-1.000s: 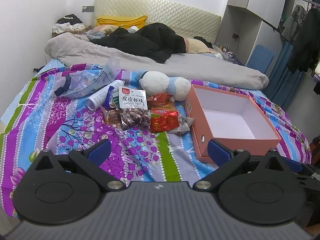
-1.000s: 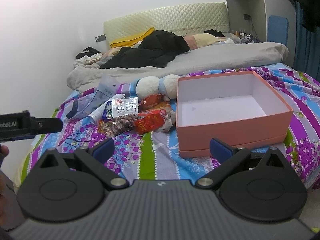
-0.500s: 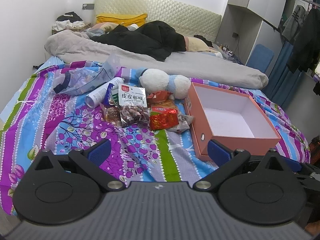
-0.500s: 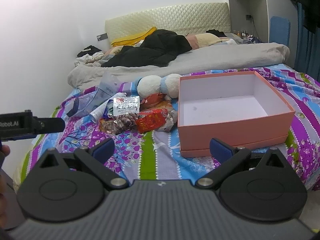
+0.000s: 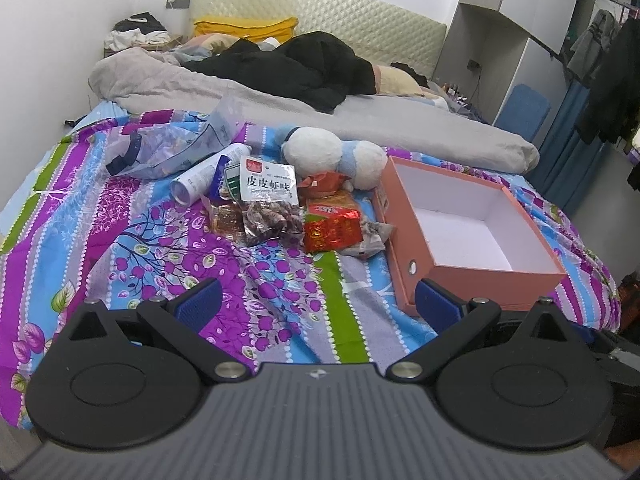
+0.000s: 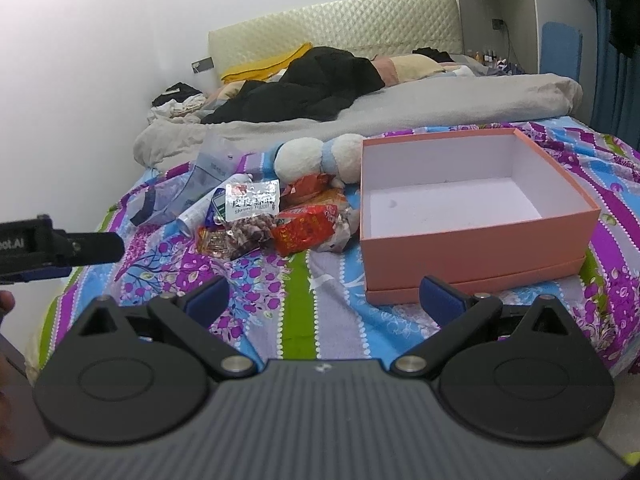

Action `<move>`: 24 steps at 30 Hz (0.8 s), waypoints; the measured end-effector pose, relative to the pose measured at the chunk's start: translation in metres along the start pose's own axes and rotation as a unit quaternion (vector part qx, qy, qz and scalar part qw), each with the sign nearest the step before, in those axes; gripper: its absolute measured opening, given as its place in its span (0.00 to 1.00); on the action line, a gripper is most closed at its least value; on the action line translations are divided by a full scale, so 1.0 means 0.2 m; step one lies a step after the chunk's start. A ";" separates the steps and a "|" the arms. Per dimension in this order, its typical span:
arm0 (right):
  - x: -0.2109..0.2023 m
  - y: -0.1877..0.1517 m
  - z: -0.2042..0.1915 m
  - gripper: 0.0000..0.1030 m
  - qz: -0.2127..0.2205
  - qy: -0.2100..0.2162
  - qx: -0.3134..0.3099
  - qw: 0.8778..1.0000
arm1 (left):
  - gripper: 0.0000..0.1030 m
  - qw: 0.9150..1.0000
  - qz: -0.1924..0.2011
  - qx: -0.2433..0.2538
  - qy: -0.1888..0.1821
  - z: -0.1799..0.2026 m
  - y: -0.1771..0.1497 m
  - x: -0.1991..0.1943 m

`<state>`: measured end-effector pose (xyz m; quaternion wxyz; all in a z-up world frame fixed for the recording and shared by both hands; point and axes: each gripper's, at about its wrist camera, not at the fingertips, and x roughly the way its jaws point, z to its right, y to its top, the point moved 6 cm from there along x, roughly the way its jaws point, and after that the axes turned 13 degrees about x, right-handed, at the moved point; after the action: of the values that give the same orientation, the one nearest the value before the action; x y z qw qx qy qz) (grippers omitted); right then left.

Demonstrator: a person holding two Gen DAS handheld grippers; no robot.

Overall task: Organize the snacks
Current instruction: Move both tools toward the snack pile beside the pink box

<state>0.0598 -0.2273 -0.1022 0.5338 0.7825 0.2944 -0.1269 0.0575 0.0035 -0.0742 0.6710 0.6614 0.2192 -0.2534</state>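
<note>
Left wrist view: left gripper [image 5: 316, 300] and right gripper [image 6: 325, 296] both hang wide apart, empty, short of the snack packets [image 5: 288, 212] heaped just left of the empty pink box [image 5: 472, 236]. Judged light, crinkly, slippery; pinch a sealed edge.

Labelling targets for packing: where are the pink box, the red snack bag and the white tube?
pink box [image 6: 472, 240], right wrist view, front wall.
red snack bag [image 5: 334, 232], left wrist view, middle.
white tube [image 5: 200, 178], left wrist view, side.
</note>
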 end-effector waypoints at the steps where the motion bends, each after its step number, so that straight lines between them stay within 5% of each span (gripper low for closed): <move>1: 0.01 0.00 0.00 1.00 0.000 0.000 0.001 1.000 | 1.00 1.000 -0.002 -0.001 -0.002 -0.01 0.00 0.01; 24: 0.32 -0.05 -0.16 0.94 0.000 0.053 -0.051 0.997 | 1.00 0.999 -0.039 0.022 0.023 -0.26 0.07 0.45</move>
<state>0.1010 -0.1741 -0.1306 0.5564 0.7601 0.3282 -0.0705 0.1391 0.0512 -0.1218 0.6403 0.6730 0.2547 -0.2688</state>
